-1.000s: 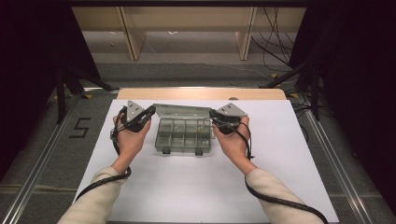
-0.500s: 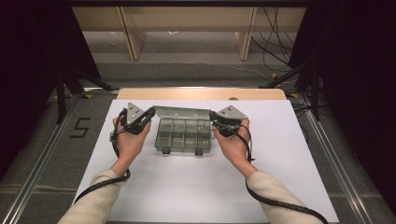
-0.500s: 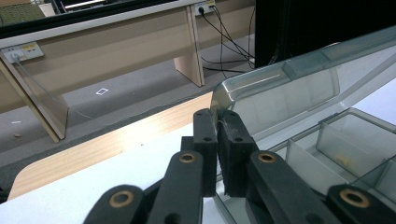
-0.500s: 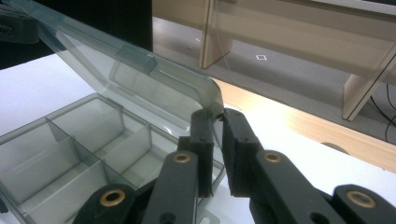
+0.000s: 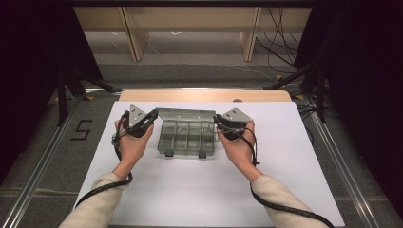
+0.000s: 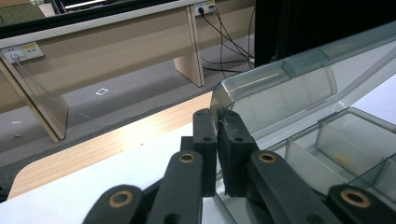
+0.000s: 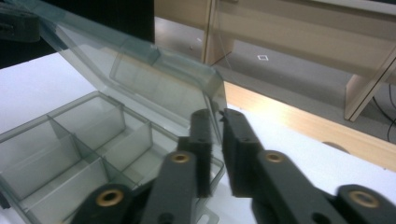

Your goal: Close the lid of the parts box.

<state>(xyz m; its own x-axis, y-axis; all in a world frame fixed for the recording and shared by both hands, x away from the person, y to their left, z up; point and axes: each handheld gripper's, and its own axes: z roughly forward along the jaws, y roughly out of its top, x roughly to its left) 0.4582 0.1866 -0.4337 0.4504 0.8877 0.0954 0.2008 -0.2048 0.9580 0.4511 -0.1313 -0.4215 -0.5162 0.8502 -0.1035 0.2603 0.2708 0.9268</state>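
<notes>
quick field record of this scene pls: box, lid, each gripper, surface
box: clear compartment box, compartments look empty
lid: lid raised, open
left gripper: left gripper shut on lid's corner
right gripper: right gripper at the other lid corner, jaws just opening, a gap at the lid edge between them
surface: white table

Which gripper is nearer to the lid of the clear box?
Left, narrowly. The left gripper pinches the lid's corner edge. The right gripper's jaws straddle the opposite corner with a small gap, having just been opening.
</notes>
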